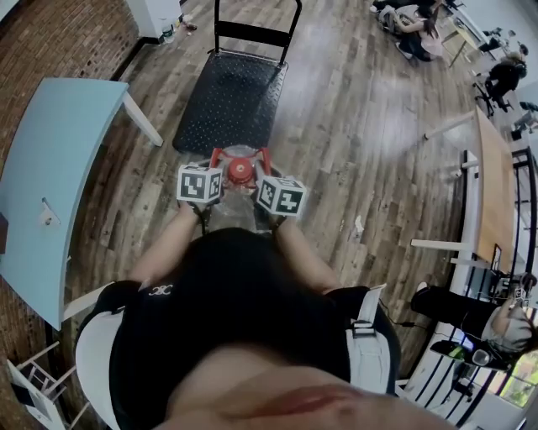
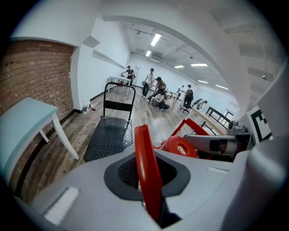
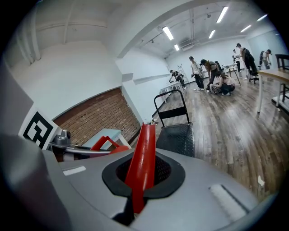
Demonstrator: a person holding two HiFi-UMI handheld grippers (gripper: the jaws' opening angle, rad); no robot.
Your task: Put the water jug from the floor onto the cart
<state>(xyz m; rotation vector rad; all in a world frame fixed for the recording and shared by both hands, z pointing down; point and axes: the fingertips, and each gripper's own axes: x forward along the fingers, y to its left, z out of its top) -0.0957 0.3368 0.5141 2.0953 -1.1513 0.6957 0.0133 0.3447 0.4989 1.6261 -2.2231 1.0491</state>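
The water jug (image 1: 238,201) hangs in front of the person's body, its red cap (image 1: 240,170) framed by a red carrying handle (image 1: 220,154). My left gripper (image 1: 210,172) is shut on the handle's left side, and the red strip (image 2: 146,171) runs between its jaws. On the right side my right gripper (image 1: 269,178) is shut on the red strip (image 3: 142,164). The black cart (image 1: 231,97) stands on the floor just beyond the jug, with its push bar (image 1: 256,34) at the far end. Most of the jug's body is hidden by the grippers and the person's torso.
A light blue table (image 1: 50,168) stands at the left against a brick wall (image 1: 67,34), one leg (image 1: 143,119) close to the cart. A long wooden table (image 1: 496,185) lies at the right. People (image 1: 416,21) sit far off; another person (image 1: 504,323) is at the lower right.
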